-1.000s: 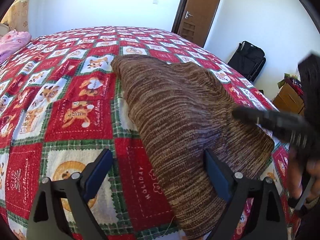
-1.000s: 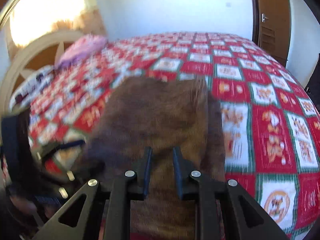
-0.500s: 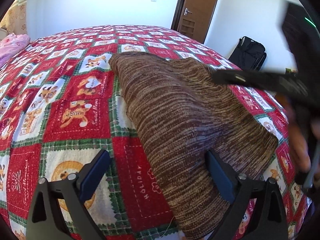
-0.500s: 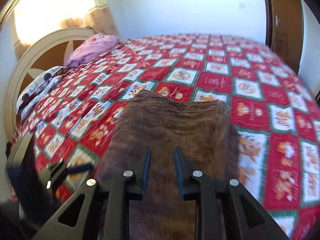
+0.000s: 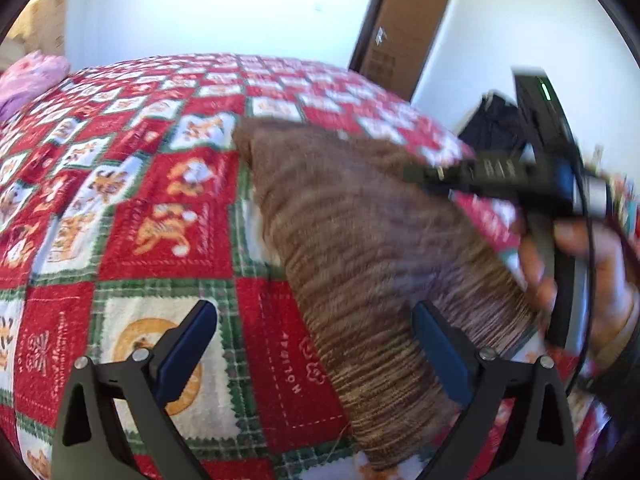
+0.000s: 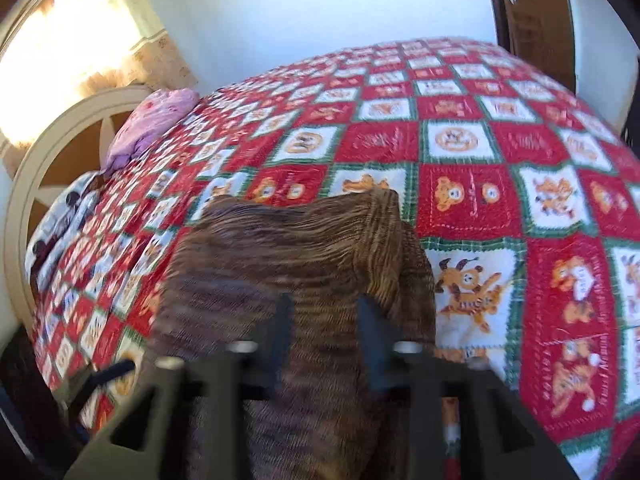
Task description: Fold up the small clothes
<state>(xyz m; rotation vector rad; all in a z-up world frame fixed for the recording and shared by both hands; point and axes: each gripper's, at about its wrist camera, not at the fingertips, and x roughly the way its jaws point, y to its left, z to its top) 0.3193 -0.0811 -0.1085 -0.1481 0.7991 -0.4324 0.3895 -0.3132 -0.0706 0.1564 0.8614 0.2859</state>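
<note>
Left wrist view shows things the other camera misses: a brown door [image 5: 404, 28] in the far wall, a black bag [image 5: 496, 128] on the floor beside the bed, and the right gripper [image 5: 412, 174] seen from outside, a blurred black bar reaching in from the right with the person's hand [image 5: 580, 280] wrapped around its handle. The right wrist view in turn shows the cream headboard [image 6: 52, 152] at the left edge of the bed, a sunlit curtain [image 6: 80, 40] above it, and a pink bundle of cloth [image 6: 156, 124] lying at that end.

The left gripper [image 5: 316, 348] has its fingers [image 5: 188, 348] spread wide. One blue pad hangs over the red and white checked blanket [image 5: 120, 200], the other over the near end of the brown knitted garment [image 5: 360, 248]; neither clearly touches anything. The right gripper's [image 6: 324, 336] fingers [image 6: 370, 344] stand a narrow gap apart, with brown knit filling the space between them in the right wrist view. Motion blur hides whether they are pinching it, so I cannot tell if they hold it.

The garment [image 6: 288, 280] lies on the blanket [image 6: 520, 208] near the front edge of the bed, running as a long strip from that edge toward the middle. Its far end is a straight hem, and along its right side one layer lies folded over another.
</note>
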